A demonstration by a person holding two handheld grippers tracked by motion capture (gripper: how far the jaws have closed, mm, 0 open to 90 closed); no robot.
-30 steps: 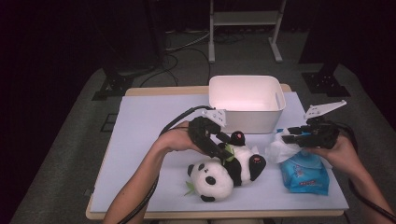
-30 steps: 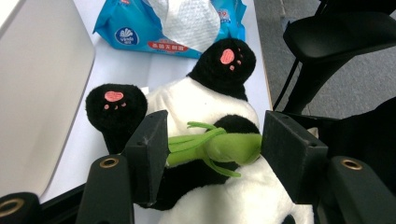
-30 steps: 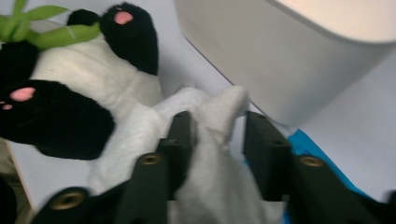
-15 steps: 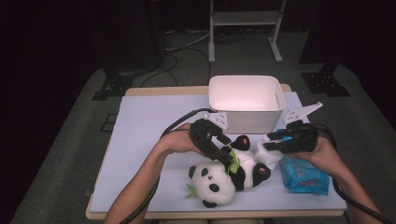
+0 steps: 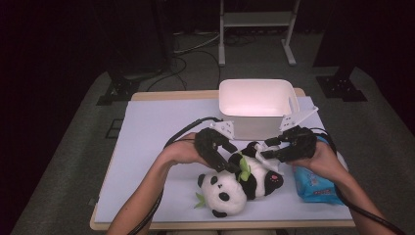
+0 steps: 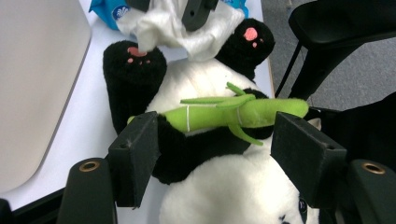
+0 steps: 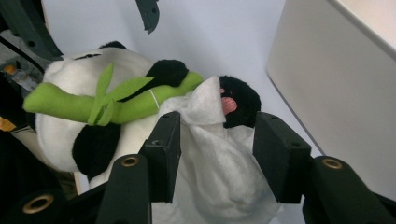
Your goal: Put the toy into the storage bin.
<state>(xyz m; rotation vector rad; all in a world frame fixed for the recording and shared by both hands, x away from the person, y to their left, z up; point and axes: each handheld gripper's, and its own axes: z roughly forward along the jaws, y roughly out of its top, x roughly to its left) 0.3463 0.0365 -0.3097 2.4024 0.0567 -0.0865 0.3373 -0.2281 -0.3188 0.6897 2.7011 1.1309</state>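
1. No writing can be read anywhere; the blue wipe pack (image 5: 315,183) carries a white mark, too small to make out.
2. The left part of the tabletop (image 5: 151,132) is bare pale sheet, with open room out to its left edge.
3. The left tool (image 5: 226,161) stands over the chest of the plush panda (image 5: 242,183). Its jaws have just been opening and straddle the green bamboo stalk (image 6: 233,114) and black arm without pressing on them.
4. The panda lies on its back near the front edge, head toward the person, feet toward the white tub (image 5: 257,103).
5. The right tool (image 5: 268,149) has jaws that have just been opening. A crumpled white wipe (image 7: 219,154) lies between them, over the panda's foot; whether the pads pinch it I cannot tell.
6. The wipe pack lies by the right front edge, just beside the panda, under the right hand (image 5: 325,159).
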